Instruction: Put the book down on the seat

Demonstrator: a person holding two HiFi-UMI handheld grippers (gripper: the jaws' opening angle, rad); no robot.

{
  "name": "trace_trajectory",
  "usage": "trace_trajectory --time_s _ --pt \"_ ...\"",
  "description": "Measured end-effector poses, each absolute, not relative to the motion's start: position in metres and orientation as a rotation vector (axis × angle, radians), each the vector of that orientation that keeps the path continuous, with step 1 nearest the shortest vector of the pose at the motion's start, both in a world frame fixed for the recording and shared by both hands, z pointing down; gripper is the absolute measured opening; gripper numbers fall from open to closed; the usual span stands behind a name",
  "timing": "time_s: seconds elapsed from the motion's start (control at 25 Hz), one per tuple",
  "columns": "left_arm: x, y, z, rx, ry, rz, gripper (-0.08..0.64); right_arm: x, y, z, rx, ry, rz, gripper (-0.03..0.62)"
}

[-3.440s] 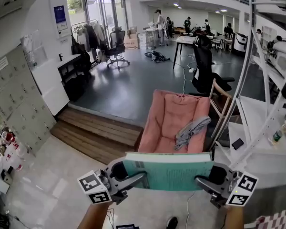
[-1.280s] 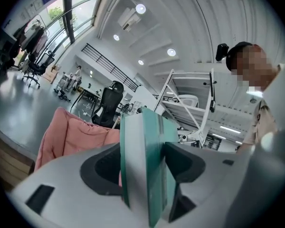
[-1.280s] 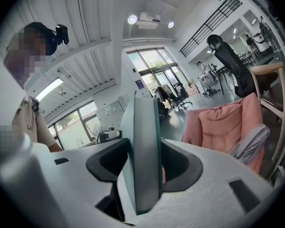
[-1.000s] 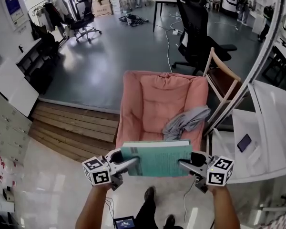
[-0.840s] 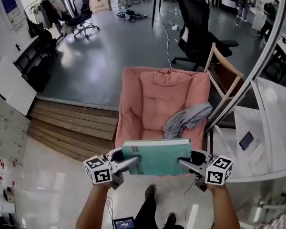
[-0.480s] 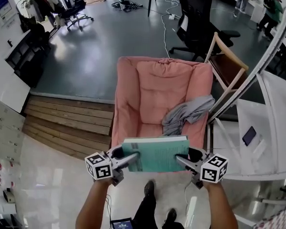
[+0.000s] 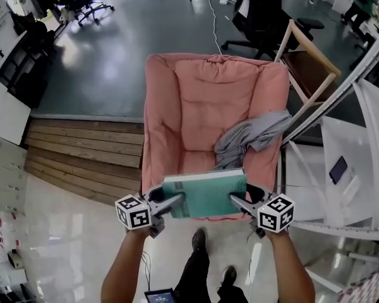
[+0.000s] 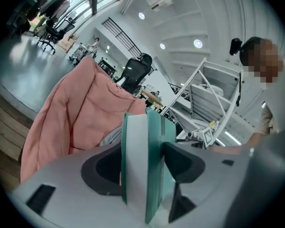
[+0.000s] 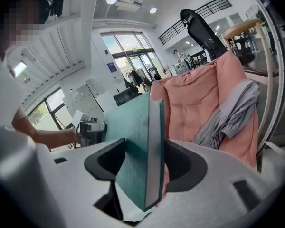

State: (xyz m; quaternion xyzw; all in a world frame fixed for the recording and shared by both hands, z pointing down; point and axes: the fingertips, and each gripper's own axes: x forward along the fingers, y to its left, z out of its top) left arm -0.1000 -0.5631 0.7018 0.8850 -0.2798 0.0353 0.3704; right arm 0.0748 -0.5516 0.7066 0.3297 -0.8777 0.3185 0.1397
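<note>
The person is standing right at the front of the pink chair (image 7: 218, 93) with both arms stretched out, and is holding the teal book (image 7: 205, 193) flat between the two tools; it is hanging over the front edge of the seat (image 7: 191, 160), with its pale page edge facing the chair's back. From where I am looking I cannot tell whether its underside is touching the cushion.

The left gripper (image 7: 179, 200) is clenching the book's left end, with one jaw pressing on each cover; its marker cube is pointing down toward the pale floor (image 7: 63, 257). The right gripper (image 7: 234, 199) is taking the right end the same way; its jaws are easing apart at this moment, though the book is sitting between them and both pads are lying against the covers.

A grey garment (image 7: 252, 133) is lying crumpled on the right side of the seat, trailing up over the chair's right arm; its lower end is lying just beyond the book's far right corner. A wooden chair (image 7: 311, 60) is standing just behind and to the right of the pink one; a black office chair (image 7: 260, 11) is standing farther back on the dark floor. A wooden step (image 7: 82, 150) is running along to the left; a dark phone (image 7: 338, 169) is lying on the white surface at the right.
</note>
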Motion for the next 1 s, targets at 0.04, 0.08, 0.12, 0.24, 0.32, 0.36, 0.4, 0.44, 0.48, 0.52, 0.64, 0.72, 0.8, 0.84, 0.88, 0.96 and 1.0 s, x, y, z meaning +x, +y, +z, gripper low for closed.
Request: trace_trajectory --time_s 0.04,0.08,0.12,0.24,0.32,0.36,0.4,0.44,0.48,0.52,0.64,0.72,0.8,0.84,0.88,0.96,1.0 --pt "-0.100 -0.565 0.710 2.267 -0.716 0.101 0.262 0.075 -0.553 0.716 0.953 -2.526 0.931 0.240" --pt "-0.100 -0.566 0.718 2.261 -0.715 0.104 0.262 0.076 -0.554 0.725 0.953 -2.523 0.956 0.239" --pt "-0.100 -0.568 0.726 2.252 -0.715 0.105 0.261 0.076 -0.555 0.734 0.954 -2.522 0.985 0.240" --pt "-0.099 -0.573 0.751 2.228 -0.718 0.124 0.261 0.077 -0.557 0.761 0.963 -2.499 1.044 0.239" --pt "-0.098 -0.574 0.769 2.211 -0.719 0.139 0.261 0.078 -0.558 0.779 0.969 -2.480 1.073 0.241" --pt "-0.097 -0.575 0.778 2.202 -0.718 0.147 0.261 0.078 -0.558 0.788 0.972 -2.470 1.086 0.241" --pt "-0.097 -0.576 0.788 2.192 -0.716 0.154 0.261 0.078 -0.559 0.798 0.974 -2.460 1.099 0.241" --pt "-0.097 -0.577 0.797 2.183 -0.713 0.161 0.261 0.078 -0.559 0.808 0.976 -2.450 1.111 0.241" --pt "-0.098 -0.578 0.807 2.174 -0.711 0.168 0.261 0.078 -0.560 0.817 0.978 -2.441 1.122 0.241" --pt "-0.098 -0.579 0.816 2.164 -0.708 0.175 0.261 0.077 -0.561 0.825 0.982 -2.433 1.133 0.241" --pt "-0.096 -0.582 0.842 2.136 -0.701 0.194 0.261 0.079 -0.563 0.851 0.994 -2.403 1.156 0.242" --pt "-0.093 -0.585 0.861 2.118 -0.695 0.204 0.261 0.083 -0.565 0.870 0.999 -2.386 1.170 0.242" --pt "-0.091 -0.586 0.877 2.100 -0.691 0.215 0.261 0.085 -0.566 0.885 1.005 -2.373 1.188 0.242" --pt "-0.091 -0.587 0.884 2.092 -0.689 0.222 0.261 0.085 -0.566 0.893 1.010 -2.367 1.200 0.242" --pt "-0.090 -0.587 0.892 2.084 -0.687 0.230 0.262 0.085 -0.565 0.900 1.014 -2.359 1.213 0.242" --pt "-0.089 -0.587 0.905 2.068 -0.681 0.247 0.262 0.087 -0.563 0.914 1.025 -2.344 1.243 0.244" --pt "-0.088 -0.587 0.911 2.062 -0.679 0.255 0.262 0.087 -0.562 0.920 1.030 -2.335 1.257 0.244"
